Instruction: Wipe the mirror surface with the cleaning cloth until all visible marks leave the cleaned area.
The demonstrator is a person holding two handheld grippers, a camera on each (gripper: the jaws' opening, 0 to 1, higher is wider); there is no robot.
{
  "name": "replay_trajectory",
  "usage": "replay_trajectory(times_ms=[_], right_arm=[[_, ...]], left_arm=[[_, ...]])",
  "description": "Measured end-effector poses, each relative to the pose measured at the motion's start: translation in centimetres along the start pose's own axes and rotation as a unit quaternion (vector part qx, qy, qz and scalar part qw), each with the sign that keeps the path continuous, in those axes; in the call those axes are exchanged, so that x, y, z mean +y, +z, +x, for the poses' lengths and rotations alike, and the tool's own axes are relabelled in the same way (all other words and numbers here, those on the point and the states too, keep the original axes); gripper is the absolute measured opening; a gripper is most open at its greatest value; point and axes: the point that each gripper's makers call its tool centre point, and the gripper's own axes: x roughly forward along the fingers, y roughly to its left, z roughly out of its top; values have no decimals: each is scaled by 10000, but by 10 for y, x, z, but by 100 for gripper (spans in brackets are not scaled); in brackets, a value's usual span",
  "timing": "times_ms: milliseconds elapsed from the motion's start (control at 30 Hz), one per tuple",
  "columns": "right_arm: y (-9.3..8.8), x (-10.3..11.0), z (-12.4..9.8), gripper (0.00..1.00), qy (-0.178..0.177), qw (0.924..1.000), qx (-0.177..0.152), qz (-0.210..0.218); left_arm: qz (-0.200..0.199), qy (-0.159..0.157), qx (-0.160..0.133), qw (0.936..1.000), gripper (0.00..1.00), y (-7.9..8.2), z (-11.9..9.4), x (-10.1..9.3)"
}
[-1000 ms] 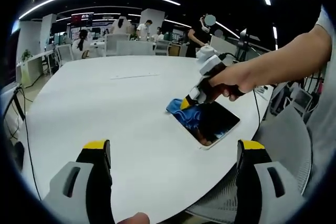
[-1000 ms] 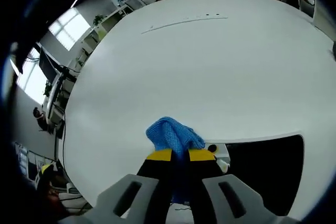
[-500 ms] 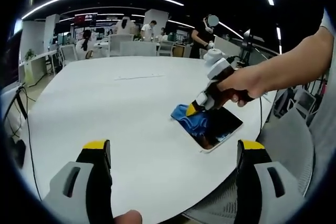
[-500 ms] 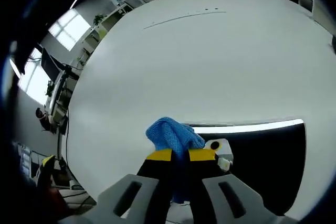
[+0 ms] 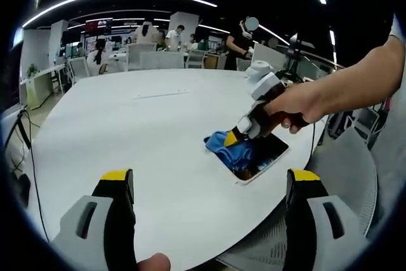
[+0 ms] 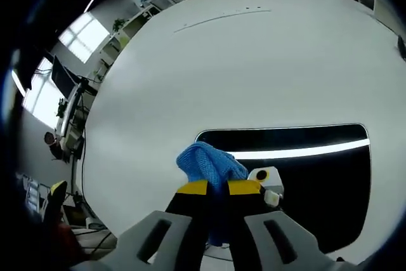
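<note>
Right gripper (image 6: pixel 217 188) fingers clamp the cleaning cloth (image 6: pixel 209 164) on the mirror (image 6: pixel 317 176); left gripper (image 5: pixel 209 185) fingers spread, empty. Maintain flat, overlapping strokes.

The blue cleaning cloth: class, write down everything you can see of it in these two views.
The blue cleaning cloth is a small, bunched piece of knitted-looking fabric, bright blue, crumpled into folds. It is pinched between the closed yellow-tipped jaws of the right tool, bulging out past the tips. In the left gripper view the cloth is pressed down at the far end of the mirror, which lies flat near the edge of the white table, with a person's hand holding the tool.
</note>
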Motion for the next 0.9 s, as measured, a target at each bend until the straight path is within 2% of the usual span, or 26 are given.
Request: replay_trajectory(times_ms=[400, 900], right_arm=[[0, -1, 5, 3, -35, 9998, -71, -164], [-3, -1, -1, 3, 3, 9997, -20, -243]], left_arm=[[-22, -15, -82, 10000, 99, 1, -6, -6], [-79, 31, -119, 9999, 99, 3, -6, -6]])
